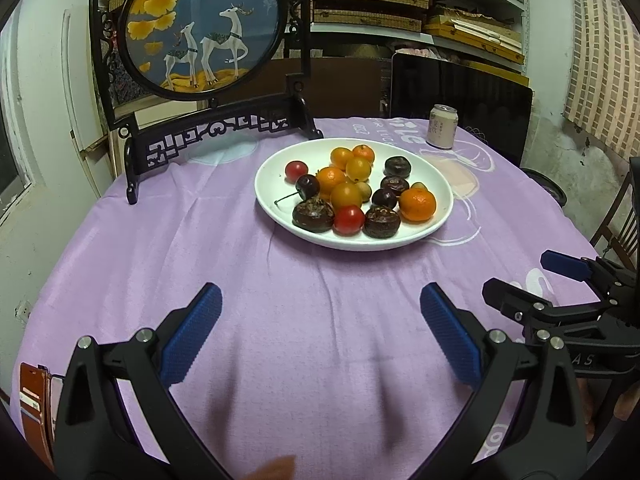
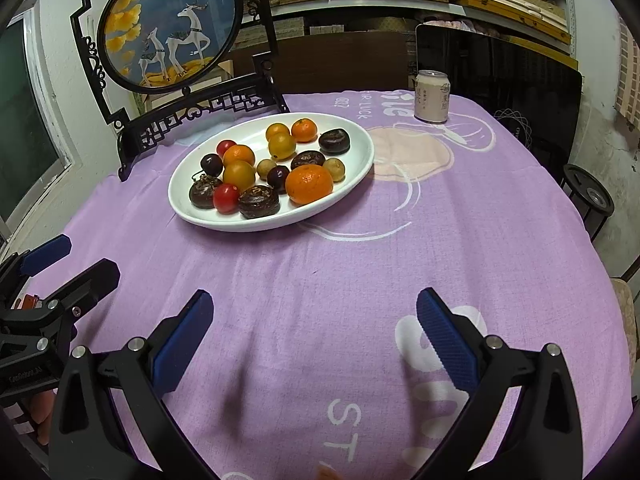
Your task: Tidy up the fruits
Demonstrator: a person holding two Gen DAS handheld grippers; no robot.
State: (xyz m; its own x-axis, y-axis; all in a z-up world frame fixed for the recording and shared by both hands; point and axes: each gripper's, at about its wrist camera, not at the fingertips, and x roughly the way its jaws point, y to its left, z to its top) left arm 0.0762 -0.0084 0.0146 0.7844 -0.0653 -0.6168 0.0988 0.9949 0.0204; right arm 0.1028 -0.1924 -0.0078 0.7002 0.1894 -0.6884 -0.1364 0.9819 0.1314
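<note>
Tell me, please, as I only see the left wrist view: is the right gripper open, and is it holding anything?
Observer: The right gripper is wide open, with only the purple tablecloth showing between its pads.
Operator: Thank you. Is anything printed on the cloth near it?
Observer: Yes, white lettering that begins "ST".
Operator: And what is half hidden behind the big mandarin?
Observer: A small tan fruit, round, lying on the white plate beside the mandarin, near the rim.
</note>
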